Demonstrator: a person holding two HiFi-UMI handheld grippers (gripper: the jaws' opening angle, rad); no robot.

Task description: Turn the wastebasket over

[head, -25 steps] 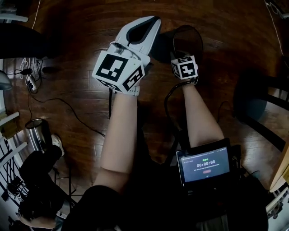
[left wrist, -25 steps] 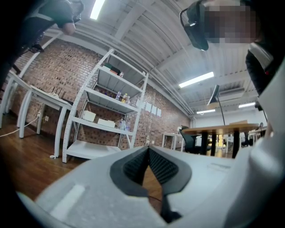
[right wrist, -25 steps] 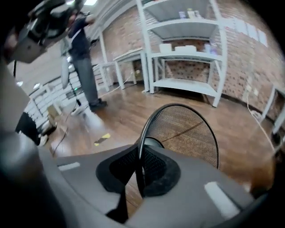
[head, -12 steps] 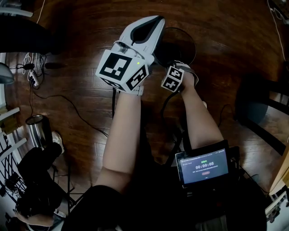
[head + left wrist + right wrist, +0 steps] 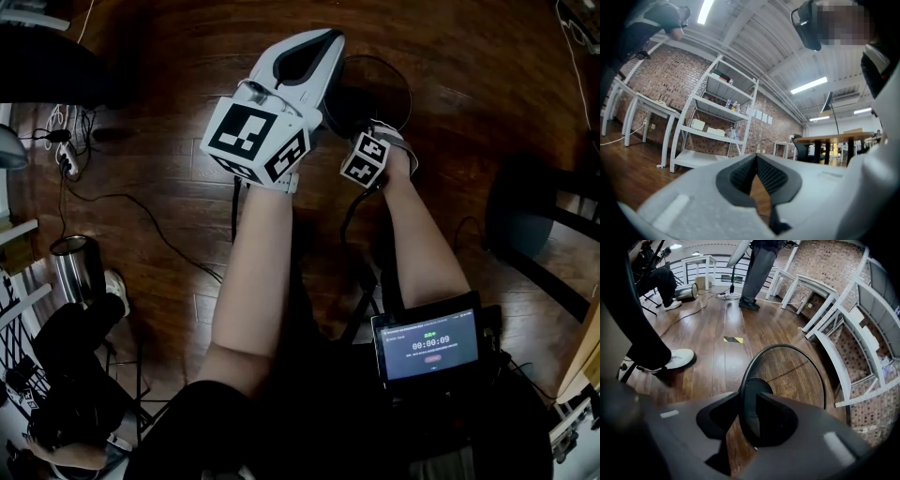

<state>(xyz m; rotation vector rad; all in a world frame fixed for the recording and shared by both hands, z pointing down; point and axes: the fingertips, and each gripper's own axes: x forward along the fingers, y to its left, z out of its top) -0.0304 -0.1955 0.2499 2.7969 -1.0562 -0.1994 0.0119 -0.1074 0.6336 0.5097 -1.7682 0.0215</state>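
As rt tongs [image 5: 749,404] open, wastebasket [image 5: 787,373] rim btwn

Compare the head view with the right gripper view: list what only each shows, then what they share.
Head view only: the left gripper, the person's forearms and a timer screen. Right gripper view only: the wastebasket rim standing between the right gripper's jaws, which have just been opening, plus a brick wall and a striped floor tape mark. Both: the black mesh wastebasket and the wood floor.

Timer tablet [image 5: 429,343] near lap; steel can [image 5: 75,267] lying on wooden floor [image 5: 169,309]; white shelving [image 5: 717,117] against brick wall [image 5: 670,79].
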